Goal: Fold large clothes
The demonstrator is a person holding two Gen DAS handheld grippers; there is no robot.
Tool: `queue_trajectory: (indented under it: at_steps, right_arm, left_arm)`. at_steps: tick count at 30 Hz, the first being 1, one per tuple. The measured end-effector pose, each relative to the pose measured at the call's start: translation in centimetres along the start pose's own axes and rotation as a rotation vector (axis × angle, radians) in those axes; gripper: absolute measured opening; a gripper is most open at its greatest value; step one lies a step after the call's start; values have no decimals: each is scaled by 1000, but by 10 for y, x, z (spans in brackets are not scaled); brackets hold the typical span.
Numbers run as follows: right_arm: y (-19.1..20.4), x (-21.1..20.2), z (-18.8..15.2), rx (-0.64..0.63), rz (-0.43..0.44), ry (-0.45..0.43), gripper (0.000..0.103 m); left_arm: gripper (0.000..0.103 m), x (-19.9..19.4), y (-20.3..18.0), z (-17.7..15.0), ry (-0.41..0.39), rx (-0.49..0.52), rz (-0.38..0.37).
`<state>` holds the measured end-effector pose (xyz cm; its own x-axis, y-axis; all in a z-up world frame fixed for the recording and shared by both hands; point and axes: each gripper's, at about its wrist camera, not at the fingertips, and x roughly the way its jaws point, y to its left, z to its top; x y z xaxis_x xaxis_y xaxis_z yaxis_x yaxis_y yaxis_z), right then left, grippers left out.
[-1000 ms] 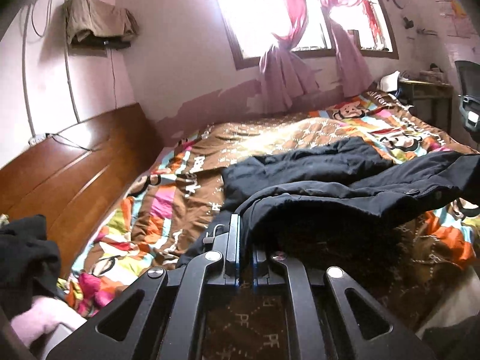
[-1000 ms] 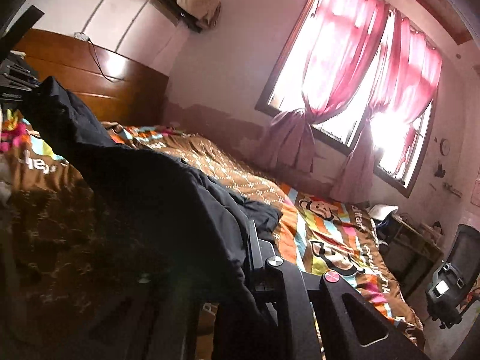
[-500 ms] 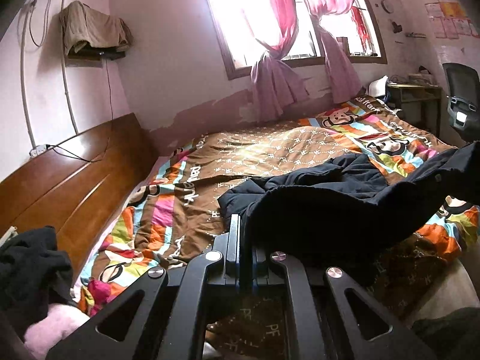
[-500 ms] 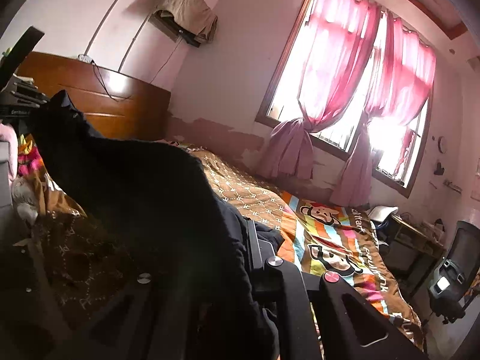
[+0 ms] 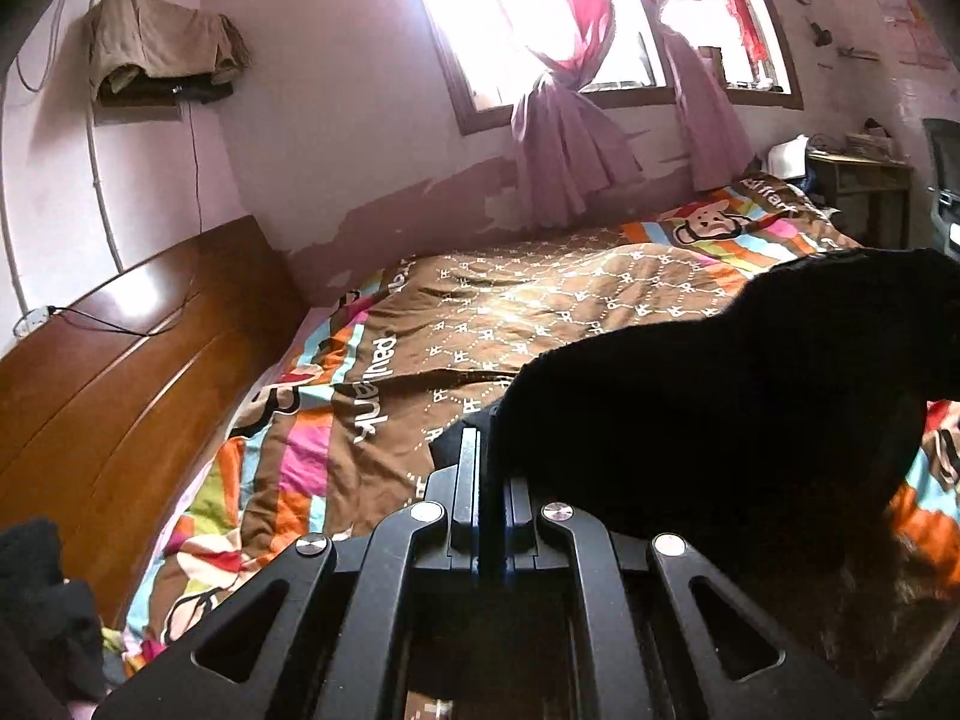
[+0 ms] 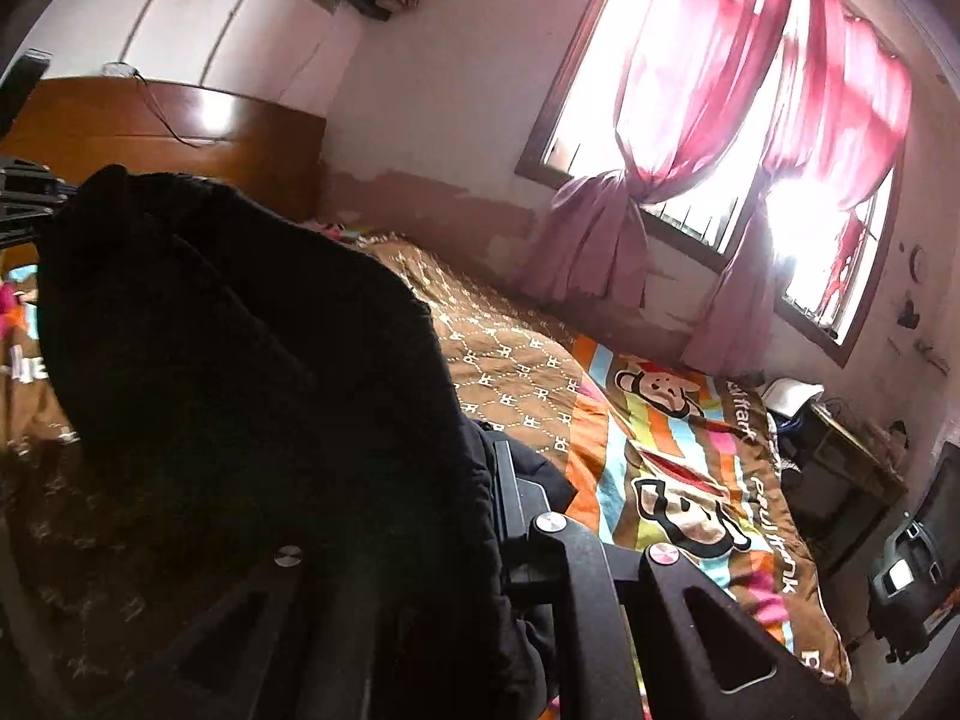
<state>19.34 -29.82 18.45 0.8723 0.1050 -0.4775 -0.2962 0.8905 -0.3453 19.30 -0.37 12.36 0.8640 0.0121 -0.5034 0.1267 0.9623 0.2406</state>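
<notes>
Our left gripper (image 5: 491, 450) pinches one edge of the black coat (image 5: 720, 408). Our right gripper (image 6: 489, 468) pinches another edge of it. We hold the coat up over the bed (image 5: 540, 300), stretched between both grippers. Behind the bed hang pink curtains (image 6: 690, 120) at the window.

A large black garment (image 5: 720, 408) hangs stretched and lifted above the bed, sagging in dark folds.
</notes>
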Motion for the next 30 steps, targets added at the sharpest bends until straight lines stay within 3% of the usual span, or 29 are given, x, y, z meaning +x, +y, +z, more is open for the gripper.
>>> queue_trajectory:
  at_steps: [9, 16, 24, 30]
  right_arm:
    - [-10, 117, 16, -11, 13, 100, 8]
    - [-11, 190, 1, -9, 40, 186, 9]
    - [-13, 221, -18, -1, 56, 205, 11]
    - [-20, 224, -19, 53, 94, 218, 24]
  left_arm:
    - [5, 115, 11, 20, 98, -10, 5]
    - [5, 186, 9, 14, 177, -11, -13]
    - [5, 229, 7, 6, 226, -36, -44]
    - [10, 230, 12, 7, 215, -87, -79]
